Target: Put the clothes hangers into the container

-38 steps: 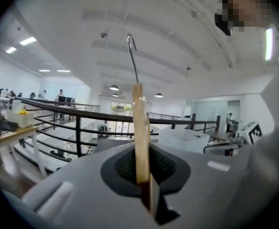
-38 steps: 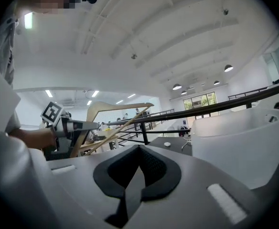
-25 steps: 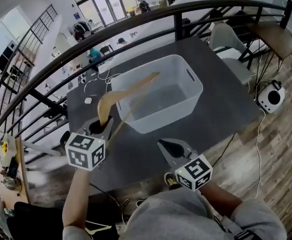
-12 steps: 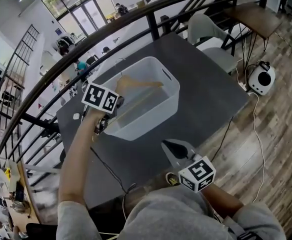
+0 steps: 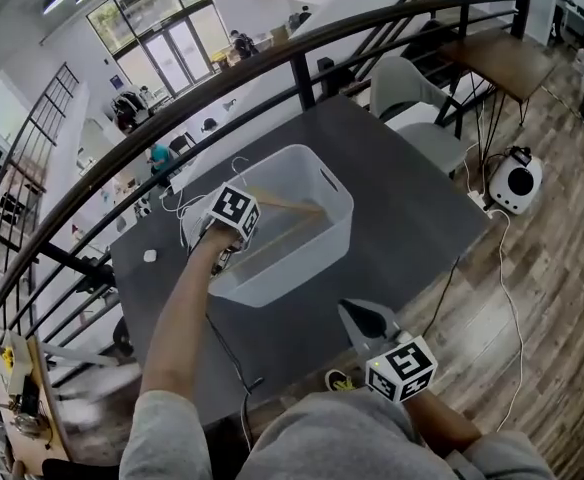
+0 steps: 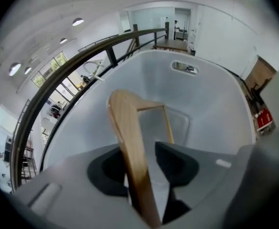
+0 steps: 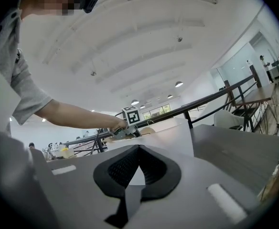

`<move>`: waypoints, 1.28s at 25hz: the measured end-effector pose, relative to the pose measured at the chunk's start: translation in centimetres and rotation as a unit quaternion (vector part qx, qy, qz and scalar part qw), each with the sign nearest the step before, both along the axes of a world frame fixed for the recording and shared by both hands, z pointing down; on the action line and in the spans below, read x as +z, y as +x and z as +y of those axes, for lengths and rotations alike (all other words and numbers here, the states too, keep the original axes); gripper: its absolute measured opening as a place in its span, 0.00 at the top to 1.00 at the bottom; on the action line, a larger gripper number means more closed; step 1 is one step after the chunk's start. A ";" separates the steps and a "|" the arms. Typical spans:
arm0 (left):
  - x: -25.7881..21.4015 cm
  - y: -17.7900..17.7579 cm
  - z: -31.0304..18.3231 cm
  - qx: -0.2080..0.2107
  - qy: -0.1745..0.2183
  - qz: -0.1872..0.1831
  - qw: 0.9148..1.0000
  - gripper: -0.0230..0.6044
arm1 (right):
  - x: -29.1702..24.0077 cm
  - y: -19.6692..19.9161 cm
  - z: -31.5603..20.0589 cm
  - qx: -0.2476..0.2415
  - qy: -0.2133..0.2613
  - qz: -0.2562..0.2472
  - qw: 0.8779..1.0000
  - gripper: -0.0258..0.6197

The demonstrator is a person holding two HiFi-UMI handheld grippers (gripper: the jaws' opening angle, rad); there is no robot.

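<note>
A wooden clothes hanger [image 5: 287, 205] lies slanted inside the white plastic container [image 5: 337, 203] on the dark table [image 5: 412, 223]. My left gripper [image 5: 230, 251] reaches over the container's near-left rim. In the left gripper view the hanger [image 6: 127, 137] runs up between the jaws of the left gripper [image 6: 146, 154]; it leans on the left jaw, with a gap to the right one, and the jaws are opening. The container's wall [image 6: 211, 109] fills that view. My right gripper [image 5: 364, 318] hovers at the table's near edge, shut and empty [image 7: 139, 149].
A black curved railing [image 5: 302, 43] runs behind the table. A grey chair [image 5: 412, 88] stands at the far right corner. A round white device [image 5: 517, 180] and cables [image 5: 497, 258] lie on the wooden floor to the right.
My left gripper carried the hanger from the table's near-left side up and over the container and lowered it inside. The right gripper stayed near the table's front edge.
</note>
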State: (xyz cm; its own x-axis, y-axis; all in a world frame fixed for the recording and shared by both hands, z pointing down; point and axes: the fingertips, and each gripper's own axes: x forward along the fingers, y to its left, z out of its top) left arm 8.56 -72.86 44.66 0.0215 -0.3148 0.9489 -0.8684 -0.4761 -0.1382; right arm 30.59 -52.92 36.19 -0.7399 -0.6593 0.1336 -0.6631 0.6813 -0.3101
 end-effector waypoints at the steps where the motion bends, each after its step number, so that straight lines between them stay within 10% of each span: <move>1: 0.2 0.0 0.2 0.007 -0.009 0.006 1.000 0.64 | 0.0 0.0 0.1 0.000 0.000 0.002 1.000 0.96; 9: -3.6 -2.1 1.5 -0.007 0.091 0.067 0.994 0.50 | -0.1 0.2 1.1 -0.004 0.011 0.019 1.000 0.96; 18: -11.8 -8.4 6.5 -0.061 0.308 0.021 0.949 0.60 | -1.5 3.9 -2.2 0.031 0.033 0.037 0.998 0.96; 28: -18.4 -2.9 17.6 -0.125 0.501 0.199 0.833 0.92 | -2.7 6.2 -3.0 0.061 0.039 0.034 0.997 0.96; 32: -15.8 0.3 21.4 -0.160 0.492 0.240 0.821 0.94 | -1.6 5.4 -2.0 0.055 0.017 0.035 0.998 0.96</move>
